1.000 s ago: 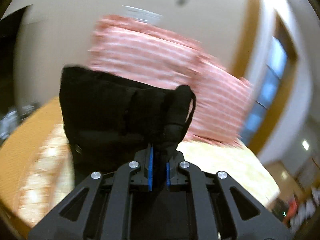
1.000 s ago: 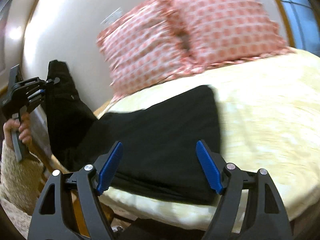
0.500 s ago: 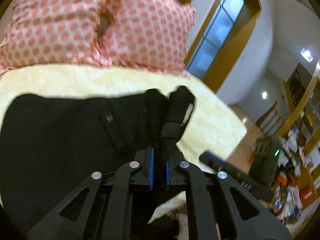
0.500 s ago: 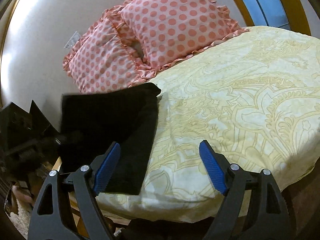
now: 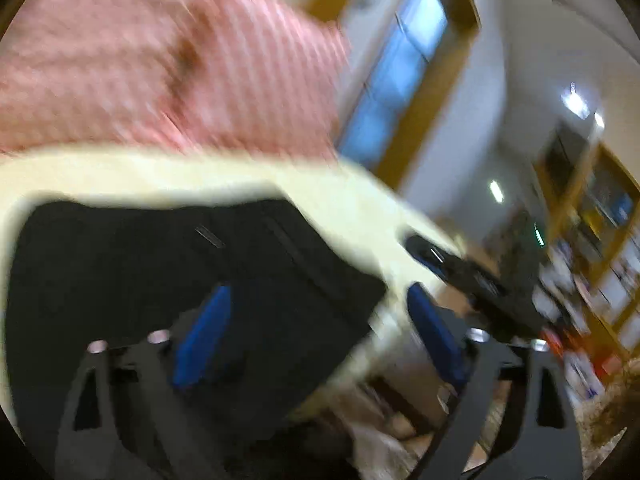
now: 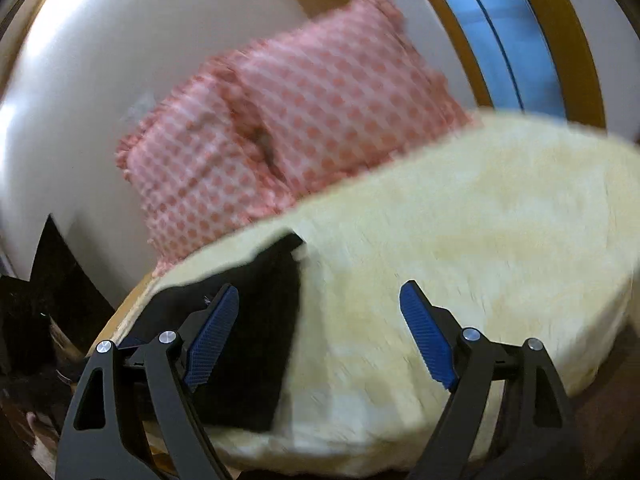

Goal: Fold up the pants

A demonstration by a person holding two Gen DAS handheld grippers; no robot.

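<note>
Black pants (image 5: pixel 168 276) lie folded flat on the yellow bedspread (image 5: pixel 200 176) near the bed's front corner. In the left wrist view my left gripper (image 5: pixel 316 332) is open and empty just above their near edge, its blue pads spread wide. The right gripper's body (image 5: pixel 476 276) shows at the right of that view. In the right wrist view the pants (image 6: pixel 260 332) lie at the bed's left edge. My right gripper (image 6: pixel 320 336) is open and empty, held above the bedspread (image 6: pixel 460 240), its left pad over the pants. Both views are motion-blurred.
Two pink dotted pillows (image 6: pixel 288 128) lean against the white wall at the head of the bed. A window with a wooden frame (image 6: pixel 504 32) is beyond them. The bed's front edge (image 6: pixel 400 452) drops off below my right gripper. Shelves and clutter (image 5: pixel 580 280) stand across the room.
My left gripper laid the pants' lifted end over onto the bed, then opened and let go. The right gripper stayed open and shifted slightly; both cameras are moving.
</note>
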